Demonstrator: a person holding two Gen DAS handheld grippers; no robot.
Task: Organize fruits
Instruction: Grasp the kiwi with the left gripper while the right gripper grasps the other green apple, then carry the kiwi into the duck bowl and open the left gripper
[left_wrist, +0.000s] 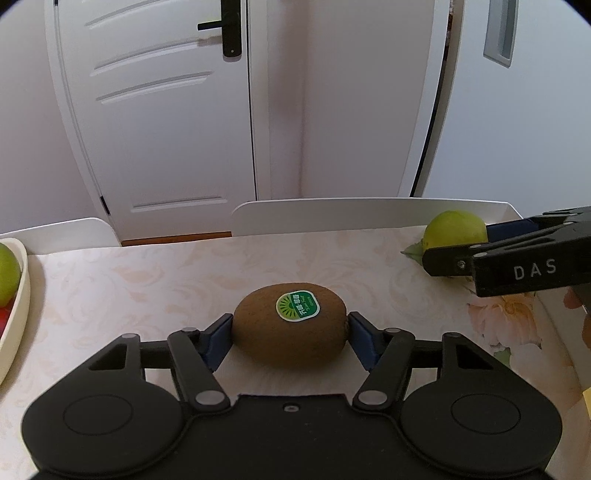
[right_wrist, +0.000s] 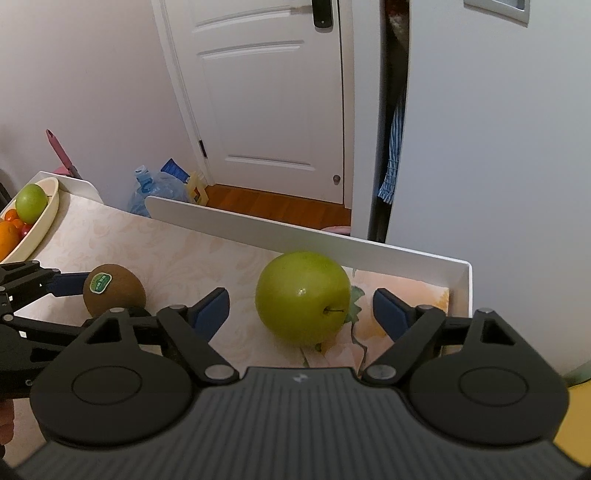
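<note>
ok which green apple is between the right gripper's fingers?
The loose green apple on the table, between the open right gripper; the other apple sits in the bowl.

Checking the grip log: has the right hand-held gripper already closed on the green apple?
No: the right hand-held gripper is open, its blue pads standing clear of the green apple on both sides.

Left gripper (left_wrist: 290, 334) matte black, twin round discs, silver pivot pins, blue finger pads (left_wrist: 218, 341), right gripper (right_wrist: 301, 308) black, ribbed grey housing, white "DAS" lettering
</note>
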